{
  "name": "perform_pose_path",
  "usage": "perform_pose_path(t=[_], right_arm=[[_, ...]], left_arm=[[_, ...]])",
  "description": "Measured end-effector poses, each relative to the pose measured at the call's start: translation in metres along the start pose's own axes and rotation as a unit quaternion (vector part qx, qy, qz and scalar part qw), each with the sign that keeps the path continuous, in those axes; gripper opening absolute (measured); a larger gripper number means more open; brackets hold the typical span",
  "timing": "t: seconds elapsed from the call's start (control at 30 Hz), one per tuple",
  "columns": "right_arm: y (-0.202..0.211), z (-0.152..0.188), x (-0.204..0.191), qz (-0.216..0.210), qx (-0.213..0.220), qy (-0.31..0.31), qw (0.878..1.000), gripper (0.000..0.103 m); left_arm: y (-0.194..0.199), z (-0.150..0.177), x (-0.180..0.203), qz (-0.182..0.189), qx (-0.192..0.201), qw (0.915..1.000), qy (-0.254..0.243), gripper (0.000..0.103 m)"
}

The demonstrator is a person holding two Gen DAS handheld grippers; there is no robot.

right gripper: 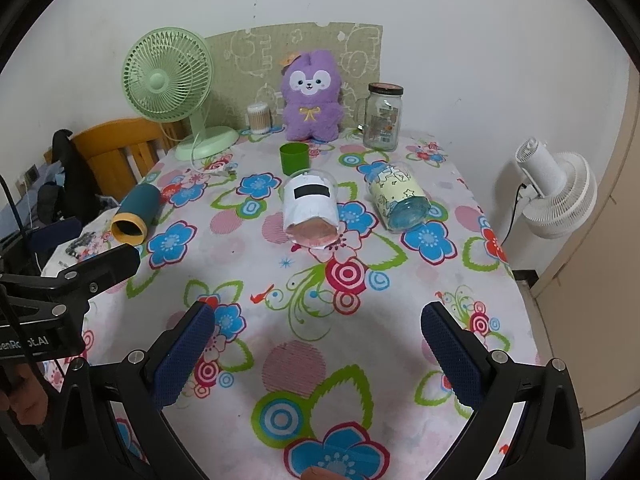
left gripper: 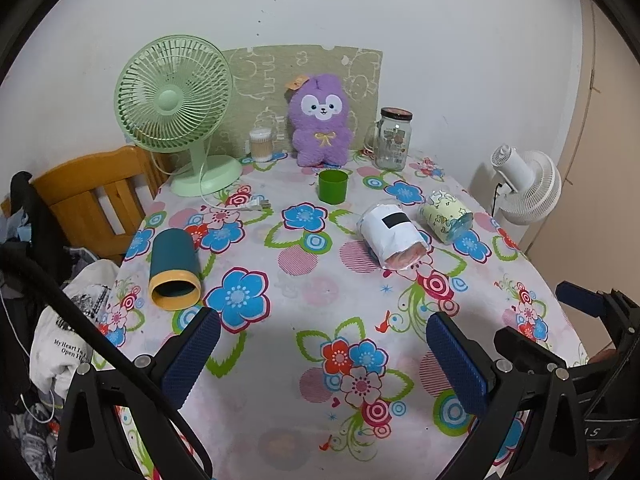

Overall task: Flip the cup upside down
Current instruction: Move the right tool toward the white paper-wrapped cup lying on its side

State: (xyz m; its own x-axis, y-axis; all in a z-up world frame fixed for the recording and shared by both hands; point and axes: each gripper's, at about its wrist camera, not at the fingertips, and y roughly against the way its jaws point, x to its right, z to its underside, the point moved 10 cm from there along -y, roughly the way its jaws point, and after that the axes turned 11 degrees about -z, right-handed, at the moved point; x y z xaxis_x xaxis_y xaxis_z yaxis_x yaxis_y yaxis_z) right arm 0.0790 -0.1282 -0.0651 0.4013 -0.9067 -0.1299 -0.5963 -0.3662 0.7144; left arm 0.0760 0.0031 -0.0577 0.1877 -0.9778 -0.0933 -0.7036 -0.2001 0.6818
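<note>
Two wide-spread hand-held grippers, left (left gripper: 322, 354) and right (right gripper: 318, 344), hover over a floral tablecloth (right gripper: 320, 312) by a white wall (right gripper: 460, 20).

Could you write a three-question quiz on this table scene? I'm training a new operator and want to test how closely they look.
1. True or false: the green cup stands upright, mouth up.
2. How many cups lie on their sides? A) one B) two C) three
3. Fill in: the teal cup has a ____ rim.

Key
1. True; it stands in front of the purple plush toy.
2. C: the teal cup, the white-wrapped cup and the yellow patterned cup.
3. Yellow.

Both the left gripper and right gripper are open and hold nothing.
</note>
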Motion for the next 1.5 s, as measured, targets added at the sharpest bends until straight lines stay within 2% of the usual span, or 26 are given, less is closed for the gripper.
perform_pose_path(t=[0.5,0.9,1.03,1.37,1.5], right_arm=[[-0.032,-0.037,0.011,-0.002,-0.002,0.015,1.000,0.103],[-0.075,-0.064,0.019,-0.016,-0.014,0.013,1.000,0.103],[-0.092,-0.069,0.023,-0.016,-0.023,0.008,1.000,0.103],[-0.131,-0.073,0.030,-0.011,-0.050,0.007,0.999,0.103],[-0.146,-0.073,0.035,-0.008,-0.063,0.002,0.998,0.103]], left_arm=[[-0.038,-0.019,-0.003,-0.013,0.007,0.9983,-0.056,0.103],[-0.053,-0.056,-0.004,-0.034,0.068,0.9935,-0.085,0.103],[-0.064,-0.059,0.000,-0.045,0.077,0.9896,-0.113,0.103],[-0.103,-0.056,0.013,-0.061,0.067,0.9753,-0.201,0.103],[-0.115,-0.059,0.016,-0.061,0.067,0.9707,-0.222,0.103]])
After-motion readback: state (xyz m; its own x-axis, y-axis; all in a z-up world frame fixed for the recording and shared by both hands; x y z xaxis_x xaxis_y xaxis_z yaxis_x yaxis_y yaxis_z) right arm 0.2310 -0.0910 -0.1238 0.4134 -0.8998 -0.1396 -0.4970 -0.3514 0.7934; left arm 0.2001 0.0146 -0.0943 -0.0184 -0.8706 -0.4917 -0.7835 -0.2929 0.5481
